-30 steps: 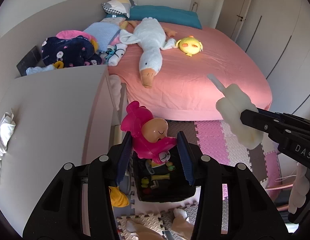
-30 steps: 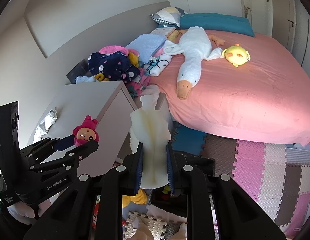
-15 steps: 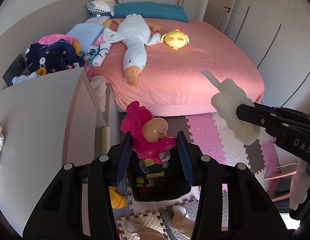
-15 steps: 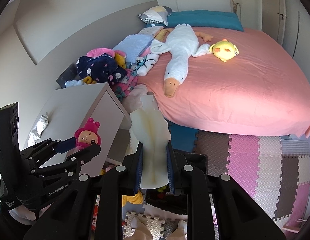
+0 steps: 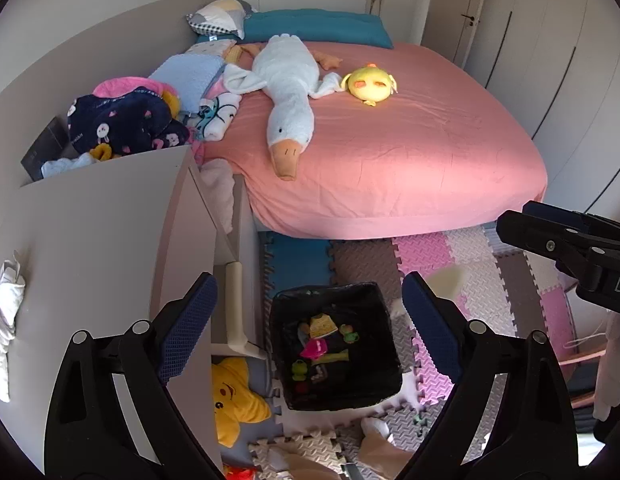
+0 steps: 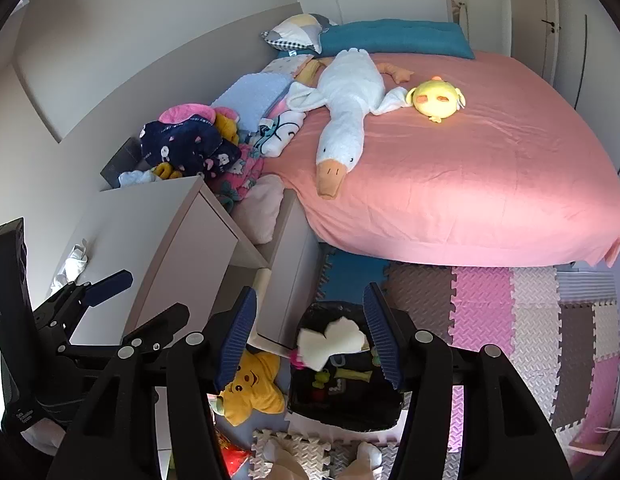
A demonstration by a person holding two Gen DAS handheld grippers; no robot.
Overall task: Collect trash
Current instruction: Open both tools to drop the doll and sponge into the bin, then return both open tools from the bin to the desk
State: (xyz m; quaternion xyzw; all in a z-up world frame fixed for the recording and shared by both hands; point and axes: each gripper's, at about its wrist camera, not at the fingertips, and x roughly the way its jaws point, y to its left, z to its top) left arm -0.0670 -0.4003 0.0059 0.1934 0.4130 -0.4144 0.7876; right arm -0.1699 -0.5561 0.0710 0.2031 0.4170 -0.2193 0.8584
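Fingers, left gripper: opening wide, nothing between the blue pads; the pink doll gripped a second ago is gone from them.
Fingers, right gripper: opening, pads clear of the cream foam piece, which is seen loose between them, over the bin.
Black bin: placed on the foam floor mat beside the cabinet; small toys and a pink item, judged to be the doll, are held inside.
Change: both loads released together.
Task meaning: two items judged collected; both grippers freed for further trash.
Uncollected: crumpled white tissue on the cabinet top.
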